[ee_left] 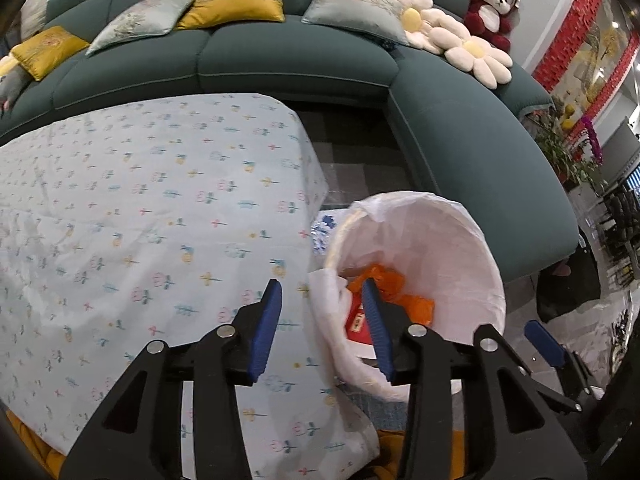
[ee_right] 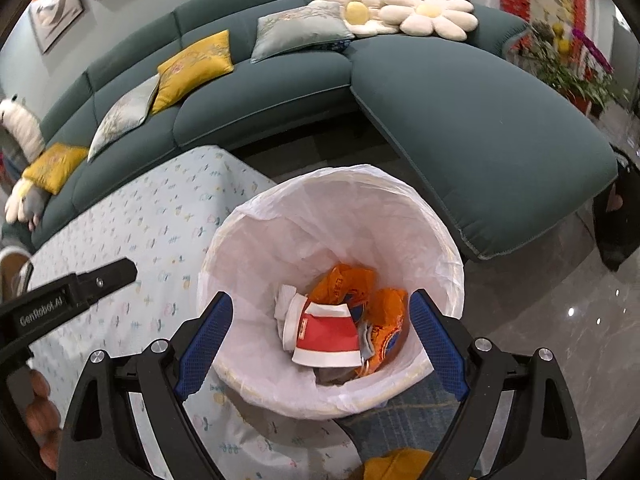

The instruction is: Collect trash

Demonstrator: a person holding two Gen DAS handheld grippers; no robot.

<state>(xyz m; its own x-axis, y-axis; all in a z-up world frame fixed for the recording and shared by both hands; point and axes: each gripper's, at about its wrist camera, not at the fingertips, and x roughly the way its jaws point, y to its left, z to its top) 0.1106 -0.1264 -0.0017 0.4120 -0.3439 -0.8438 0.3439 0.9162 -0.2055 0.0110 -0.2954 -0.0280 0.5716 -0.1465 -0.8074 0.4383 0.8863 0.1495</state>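
Both open tools [ee_left: 320, 308] [ee_right: 320, 332] hover by bin [ee_right: 440, 240], floral tablecloth [ee_left: 140, 200], teal sofa [ee_left: 280, 56].

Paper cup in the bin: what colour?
Red with white rims; the paper cup shows best in the right wrist view, lying in the white-lined bin.

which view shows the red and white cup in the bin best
The right wrist view: the red and white cup lies fully visible among orange wrappers in the bin. The left wrist view shows only a red sliver behind a gripper finger.

A teal sofa [ee_right: 460, 120] bears yellow cushions [ee_right: 196, 66] and flower pillows [ee_right: 436, 18].
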